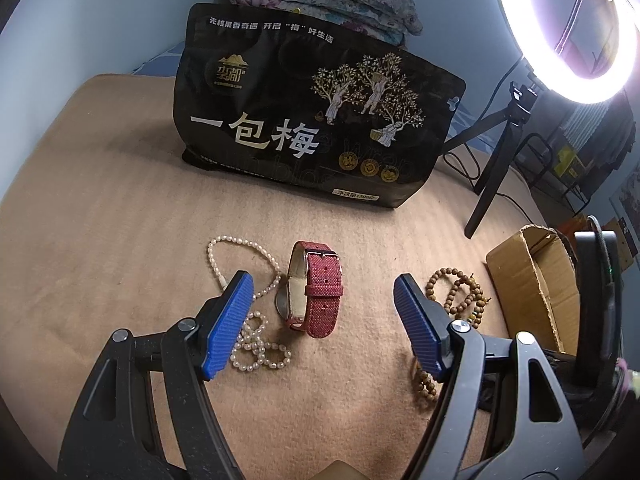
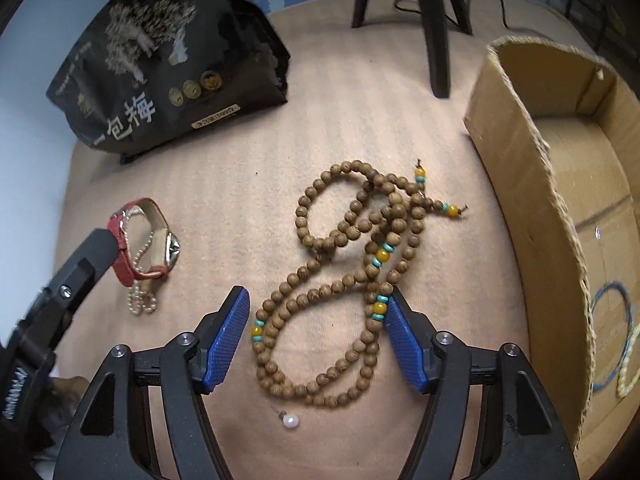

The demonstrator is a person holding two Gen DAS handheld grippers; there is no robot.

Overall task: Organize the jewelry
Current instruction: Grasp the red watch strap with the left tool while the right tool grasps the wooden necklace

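Observation:
A red-strapped watch (image 1: 320, 288) lies on the tan cloth between the open fingers of my left gripper (image 1: 322, 284). The pads do not touch it. White pearl strands (image 1: 256, 344) lie by the left finger. In the right wrist view a long strand of wooden beads (image 2: 348, 240) with yellow and turquoise beads is spread on the cloth. My right gripper (image 2: 317, 296) hangs over its near loops, jaws open on either side of them. A single pearl stud (image 2: 291, 420) rests below the strand. The watch (image 2: 140, 240) shows at the left.
An open cardboard box (image 2: 532, 184) stands at the right, holding a blue ring (image 2: 612, 332) and a pale bead strand (image 2: 628, 364). A black snack bag (image 1: 312, 108) stands behind the jewelry. A lit ring light (image 1: 568, 28) on a black tripod (image 1: 492, 188) is at the back right.

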